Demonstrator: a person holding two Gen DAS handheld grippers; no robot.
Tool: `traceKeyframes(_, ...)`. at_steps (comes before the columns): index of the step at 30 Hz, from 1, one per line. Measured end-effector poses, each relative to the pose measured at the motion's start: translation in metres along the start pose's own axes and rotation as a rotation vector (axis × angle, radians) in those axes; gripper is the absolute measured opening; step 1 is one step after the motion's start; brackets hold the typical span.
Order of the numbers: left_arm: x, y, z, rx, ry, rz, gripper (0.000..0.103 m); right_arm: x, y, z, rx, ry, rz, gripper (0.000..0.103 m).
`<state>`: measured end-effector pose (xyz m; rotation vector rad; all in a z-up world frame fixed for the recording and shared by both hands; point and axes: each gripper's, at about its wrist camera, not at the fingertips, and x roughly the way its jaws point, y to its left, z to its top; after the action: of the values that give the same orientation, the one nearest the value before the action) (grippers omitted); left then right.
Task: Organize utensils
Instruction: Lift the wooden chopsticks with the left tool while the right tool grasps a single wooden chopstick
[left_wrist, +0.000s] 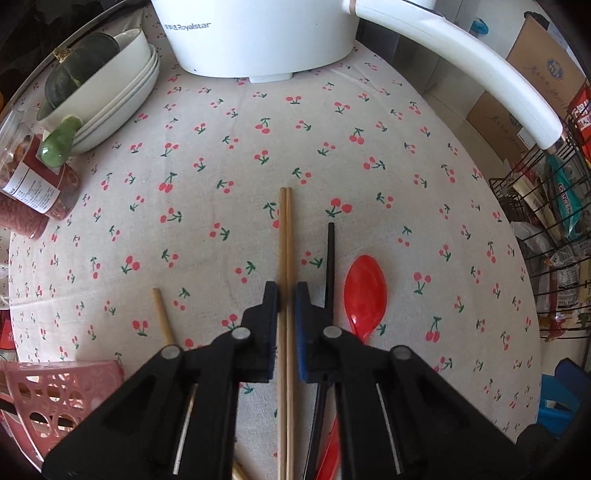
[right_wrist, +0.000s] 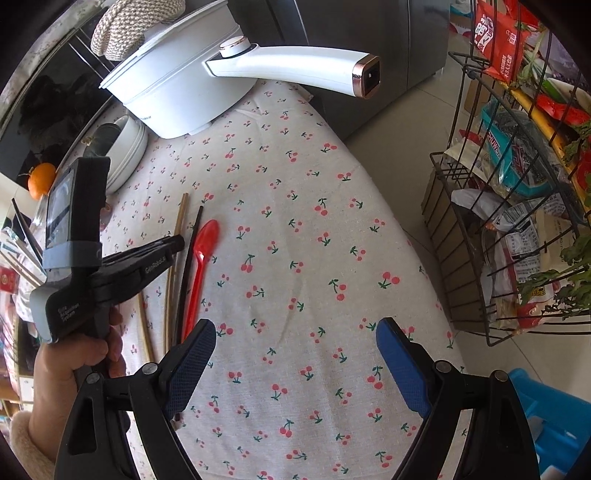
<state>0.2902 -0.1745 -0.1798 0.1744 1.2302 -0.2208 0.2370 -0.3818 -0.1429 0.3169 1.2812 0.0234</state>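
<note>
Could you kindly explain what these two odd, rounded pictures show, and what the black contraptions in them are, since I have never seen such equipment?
There is no robot here. A person holds a hand-operated grabber in each hand, and each carries a wide-angle camera looking along its tongs, which bends the picture. One picture looks from the left tongs, which are shut on a pair of wooden chopsticks. The other looks from the right tongs, which are open and hold nothing; at its left edge you see the person's hand holding the left grabber. On the cherry-print tablecloth lie a black chopstick, a red spoon, a white electric pot and stacked bowls.
</note>
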Motion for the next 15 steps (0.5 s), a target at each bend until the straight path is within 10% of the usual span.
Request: traceKeyframes(15, -0.161, 0.043, -0.106, 0.057, -0.294, -0.152, 0.010, 0.001, 0.035, -0.008, -0.019, -0.007, 0.053, 0.090)
